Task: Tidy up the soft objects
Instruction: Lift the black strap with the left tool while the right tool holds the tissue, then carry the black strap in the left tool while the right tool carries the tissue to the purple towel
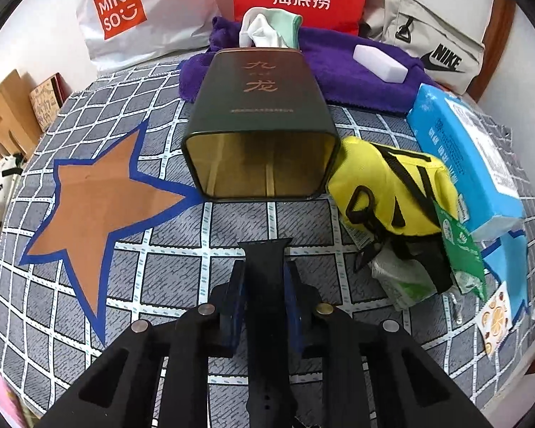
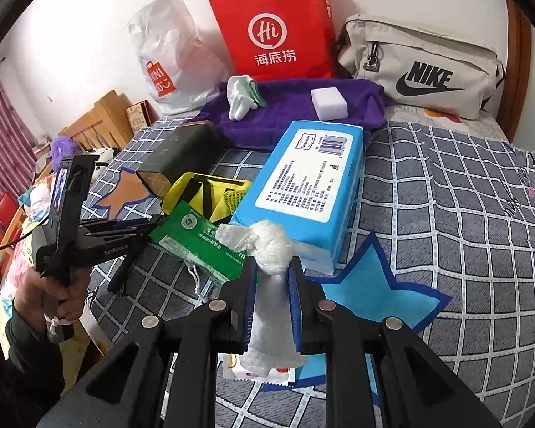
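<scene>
L gripper [image 1: 264,278]: clamped on black strap [image 1: 265,260], aimed at open tin [image 1: 264,164] lying mid-bed | R gripper [image 2: 273,274]: clamped on white rolled cloth [image 2: 267,249], above bed's near edge | step: likely stowing | next: feed strap into tin mouth.

A checked bed cover [image 1: 167,278] carries a dark tin [image 1: 260,121], purple towel [image 1: 339,71] and blue pack [image 2: 314,185].

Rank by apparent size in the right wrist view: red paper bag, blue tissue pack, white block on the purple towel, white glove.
1. blue tissue pack, though it lies nearer the camera
2. red paper bag
3. white glove and white block: too alike to rank
</scene>
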Demonstrator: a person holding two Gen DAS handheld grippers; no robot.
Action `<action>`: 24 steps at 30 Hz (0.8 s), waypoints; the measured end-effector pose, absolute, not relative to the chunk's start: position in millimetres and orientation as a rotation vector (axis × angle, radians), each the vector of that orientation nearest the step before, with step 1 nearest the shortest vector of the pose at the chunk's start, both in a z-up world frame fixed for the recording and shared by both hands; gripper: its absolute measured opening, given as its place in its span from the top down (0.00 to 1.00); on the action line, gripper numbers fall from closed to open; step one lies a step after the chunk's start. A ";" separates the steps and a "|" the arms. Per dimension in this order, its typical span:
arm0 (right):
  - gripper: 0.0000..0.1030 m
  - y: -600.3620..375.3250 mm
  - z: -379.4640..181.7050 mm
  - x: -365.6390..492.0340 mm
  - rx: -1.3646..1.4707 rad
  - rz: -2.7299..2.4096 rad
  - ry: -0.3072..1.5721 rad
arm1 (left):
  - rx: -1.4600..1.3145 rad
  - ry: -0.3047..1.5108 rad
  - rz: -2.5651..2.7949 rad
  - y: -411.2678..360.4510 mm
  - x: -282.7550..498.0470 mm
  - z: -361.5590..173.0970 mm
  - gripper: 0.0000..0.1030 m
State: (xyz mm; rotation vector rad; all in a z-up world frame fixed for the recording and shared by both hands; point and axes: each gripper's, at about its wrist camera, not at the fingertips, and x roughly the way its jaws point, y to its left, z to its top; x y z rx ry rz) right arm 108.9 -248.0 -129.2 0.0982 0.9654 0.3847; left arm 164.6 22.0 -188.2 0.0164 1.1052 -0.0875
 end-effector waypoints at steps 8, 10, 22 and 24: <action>0.83 -244.7 -125.2 118.0 0.094 0.394 0.968 | -0.043 1.077 -0.103 35.4 156.7 -164.9 0.81; 0.83 -244.3 -123.6 119.3 0.093 0.396 0.965 | -0.047 1.061 -0.099 37.9 154.6 -157.5 0.81; 0.84 -246.8 -99.1 132.0 0.107 0.406 0.919 | -0.077 0.970 -0.103 46.8 162.5 -110.9 0.81; 0.84 -246.4 -93.8 137.3 0.109 0.406 0.911 | -0.073 0.962 -0.101 46.8 166.3 -105.6 0.81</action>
